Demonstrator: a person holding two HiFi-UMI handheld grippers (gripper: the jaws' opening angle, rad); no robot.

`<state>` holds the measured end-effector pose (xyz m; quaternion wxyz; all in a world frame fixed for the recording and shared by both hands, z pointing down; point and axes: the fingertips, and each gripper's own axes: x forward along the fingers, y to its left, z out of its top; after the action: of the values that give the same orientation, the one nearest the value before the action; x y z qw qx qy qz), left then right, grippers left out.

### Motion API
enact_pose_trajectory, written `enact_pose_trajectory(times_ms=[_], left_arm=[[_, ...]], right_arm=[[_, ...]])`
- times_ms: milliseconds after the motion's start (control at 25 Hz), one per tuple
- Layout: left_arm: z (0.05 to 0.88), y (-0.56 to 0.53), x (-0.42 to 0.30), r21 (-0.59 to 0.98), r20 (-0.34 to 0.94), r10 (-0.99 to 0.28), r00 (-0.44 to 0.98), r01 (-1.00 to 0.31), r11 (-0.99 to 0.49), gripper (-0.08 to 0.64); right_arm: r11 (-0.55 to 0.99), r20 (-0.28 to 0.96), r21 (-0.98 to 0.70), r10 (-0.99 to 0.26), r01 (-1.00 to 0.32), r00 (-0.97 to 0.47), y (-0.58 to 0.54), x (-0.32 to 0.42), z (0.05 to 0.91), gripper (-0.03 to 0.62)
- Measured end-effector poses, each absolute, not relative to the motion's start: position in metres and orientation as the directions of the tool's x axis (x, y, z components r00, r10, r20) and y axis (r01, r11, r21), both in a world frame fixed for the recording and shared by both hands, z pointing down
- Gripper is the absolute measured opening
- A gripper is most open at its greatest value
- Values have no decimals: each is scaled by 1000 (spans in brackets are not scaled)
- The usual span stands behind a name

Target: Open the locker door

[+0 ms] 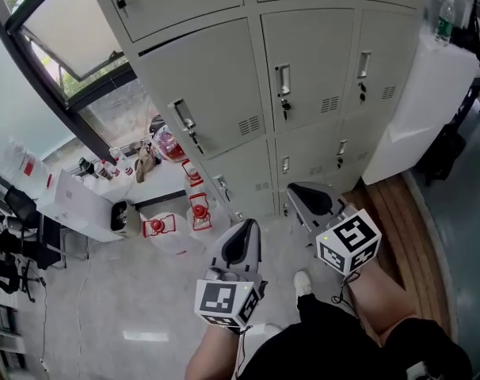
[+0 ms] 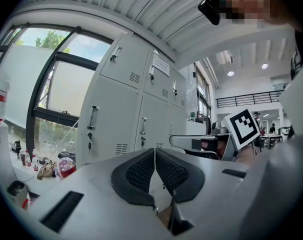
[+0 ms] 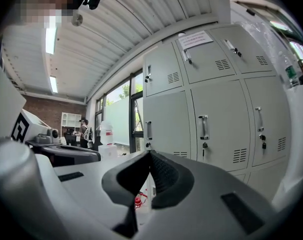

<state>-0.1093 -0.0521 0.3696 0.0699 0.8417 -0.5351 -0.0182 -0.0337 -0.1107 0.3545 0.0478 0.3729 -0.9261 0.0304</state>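
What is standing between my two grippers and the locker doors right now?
Nothing visible. Both the left gripper and right gripper hang short of the locker doors with open air ahead; the red-capped containers on the floor sit off to the left.

Lockers (image 1: 311,77) standing at 12 o'clock; left gripper (image 1: 243,229) and right gripper (image 1: 302,193) hovering before them; jugs (image 1: 170,232) sitting at 10 o'clock.

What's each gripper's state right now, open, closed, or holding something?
Left gripper: closed, pads together, holding nothing.
Right gripper: closed, pads together, holding nothing.
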Motion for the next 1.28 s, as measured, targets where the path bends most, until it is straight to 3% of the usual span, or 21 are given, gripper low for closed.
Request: enact_pose_trajectory(times_ms=[640, 1280], left_arm=[[373, -176, -63, 123, 60, -904, 422, -902, -413, 20], [363, -227, -38, 93, 68, -912, 404, -913, -397, 20]], right_arm=[[721, 101, -26, -687, -692, -719, -247, 3, 358, 54], [744, 89, -2, -665, -668, -741, -314, 8, 351, 54]])
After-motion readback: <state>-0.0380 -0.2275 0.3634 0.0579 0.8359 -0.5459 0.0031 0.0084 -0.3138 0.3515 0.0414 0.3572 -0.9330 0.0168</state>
